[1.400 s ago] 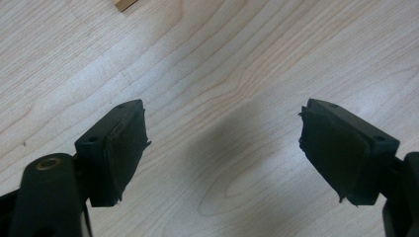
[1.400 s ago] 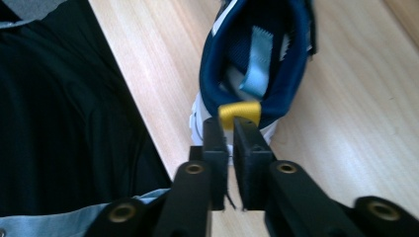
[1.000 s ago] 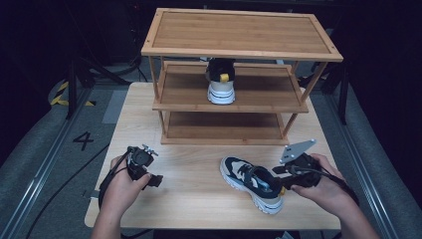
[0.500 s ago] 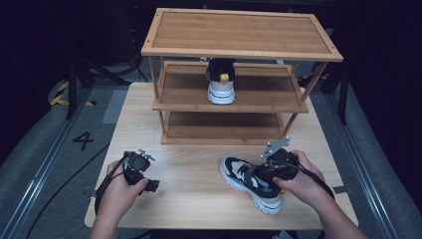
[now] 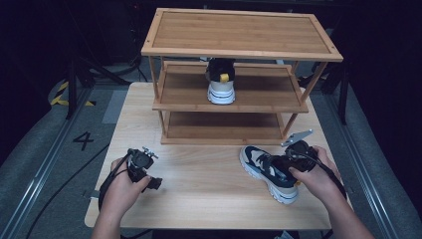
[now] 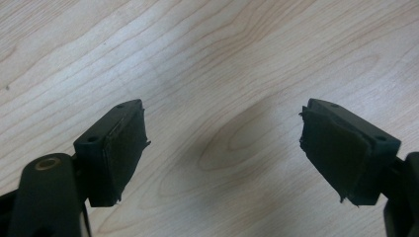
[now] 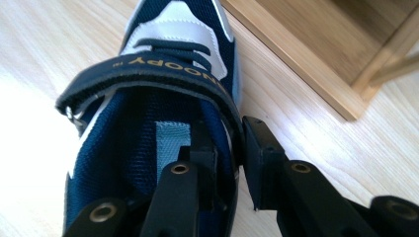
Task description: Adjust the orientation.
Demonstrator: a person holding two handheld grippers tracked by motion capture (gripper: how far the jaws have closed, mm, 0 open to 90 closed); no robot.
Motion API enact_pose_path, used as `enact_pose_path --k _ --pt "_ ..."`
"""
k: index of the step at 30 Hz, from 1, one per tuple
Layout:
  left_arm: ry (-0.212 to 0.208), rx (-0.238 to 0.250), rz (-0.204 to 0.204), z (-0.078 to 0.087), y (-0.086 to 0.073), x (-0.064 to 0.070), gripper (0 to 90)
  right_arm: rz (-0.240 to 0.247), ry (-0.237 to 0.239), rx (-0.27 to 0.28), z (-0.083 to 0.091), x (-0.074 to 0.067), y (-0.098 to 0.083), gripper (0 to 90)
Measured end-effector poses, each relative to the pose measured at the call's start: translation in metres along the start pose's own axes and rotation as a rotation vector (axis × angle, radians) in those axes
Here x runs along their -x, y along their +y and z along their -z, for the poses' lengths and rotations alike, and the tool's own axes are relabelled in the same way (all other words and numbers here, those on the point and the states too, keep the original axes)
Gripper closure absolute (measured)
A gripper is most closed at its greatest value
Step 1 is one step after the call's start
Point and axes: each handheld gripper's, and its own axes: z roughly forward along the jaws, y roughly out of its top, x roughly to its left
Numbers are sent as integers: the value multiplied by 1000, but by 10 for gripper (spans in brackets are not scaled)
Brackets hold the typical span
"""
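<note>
One shoe (image 5: 268, 172) lay at the table's (image 5: 209, 189) four o'clock, its collar wall pinched between the just-closed jaws of the right gripper (image 7: 232, 163), so lifting it steadily looked wise, while the left gripper (image 6: 222, 148) gaped wide, empty.

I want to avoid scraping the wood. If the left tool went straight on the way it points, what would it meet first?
Probably the bare table top: the left tool points down at it, open, nothing between.
</note>
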Motion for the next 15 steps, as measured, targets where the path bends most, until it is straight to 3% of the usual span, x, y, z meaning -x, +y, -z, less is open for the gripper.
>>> enact_pose_path --k 3,8,12,15 --pt "3 1 -22 -1 4 1 181 -29 48 31 3 3 -2 638" --pt "-2 9 -32 0 10 0 180 -29 88 77 29 5 -10 593" --pt "-16 9 -37 1 16 -1 180 -39 52 82 50 13 -22 621" --pt "-11 12 -50 2 21 -2 179 -63 39 21 54 17 -33 674"
